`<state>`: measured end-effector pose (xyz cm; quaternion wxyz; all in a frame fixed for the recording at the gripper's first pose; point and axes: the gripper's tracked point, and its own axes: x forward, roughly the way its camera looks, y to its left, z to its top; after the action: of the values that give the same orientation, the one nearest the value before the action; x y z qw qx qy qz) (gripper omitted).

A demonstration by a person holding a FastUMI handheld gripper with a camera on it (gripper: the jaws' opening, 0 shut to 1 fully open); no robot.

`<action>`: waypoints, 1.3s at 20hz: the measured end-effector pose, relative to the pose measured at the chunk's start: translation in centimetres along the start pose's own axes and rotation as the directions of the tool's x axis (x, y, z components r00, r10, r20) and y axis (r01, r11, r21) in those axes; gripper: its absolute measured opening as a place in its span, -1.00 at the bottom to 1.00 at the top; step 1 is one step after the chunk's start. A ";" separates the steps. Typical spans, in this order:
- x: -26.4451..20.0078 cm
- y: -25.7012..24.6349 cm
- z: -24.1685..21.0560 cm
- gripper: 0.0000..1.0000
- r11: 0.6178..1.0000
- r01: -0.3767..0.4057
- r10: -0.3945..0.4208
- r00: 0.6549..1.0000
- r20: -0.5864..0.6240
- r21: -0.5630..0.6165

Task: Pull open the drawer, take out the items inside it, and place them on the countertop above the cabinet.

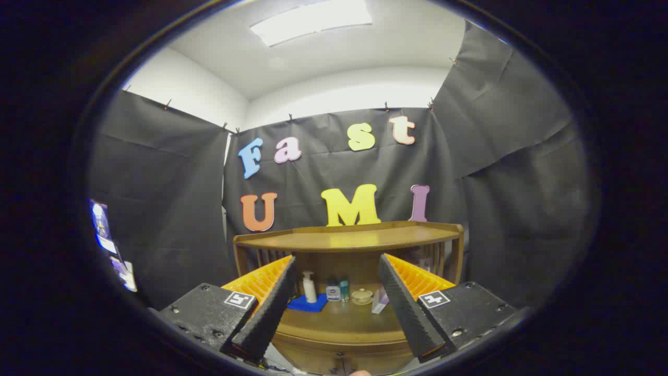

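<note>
Gripper view: the gripper is held level w/ a wooden cabinet, jaws spread wide, nothing gripped. The cabinet is framed between the fingers, just ahead of them. An upper shelf w/ a raised rim is seen across the top, bare. On the lower countertop, beyond the fingertips, items are lined up: a white pump bottle standing on a blue cloth, a small jar touching a teal bottle, a pale lidded bowl, and a pale box partly hidden by the right finger. The drawer front is glimpsed below the countertop edge; whether it is open can't be told. Black cloth is hung behind and to both sides.
</note>
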<state>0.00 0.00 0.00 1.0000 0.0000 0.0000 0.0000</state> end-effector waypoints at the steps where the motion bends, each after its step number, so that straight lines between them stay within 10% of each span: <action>1: -0.2 -0.1 0.0 0.98 1.000 0.004 -0.004 1.000 -0.002 -0.004; 15: -2.4 1.0 -1.2 0.97 0.996 -0.034 0.033 0.999 0.006 0.077; 26: 1.0 1.7 -13.7 0.97 0.999 -0.023 0.027 0.996 -0.090 0.039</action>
<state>1.00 1.70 -13.67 0.9987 0.0189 0.0451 0.0126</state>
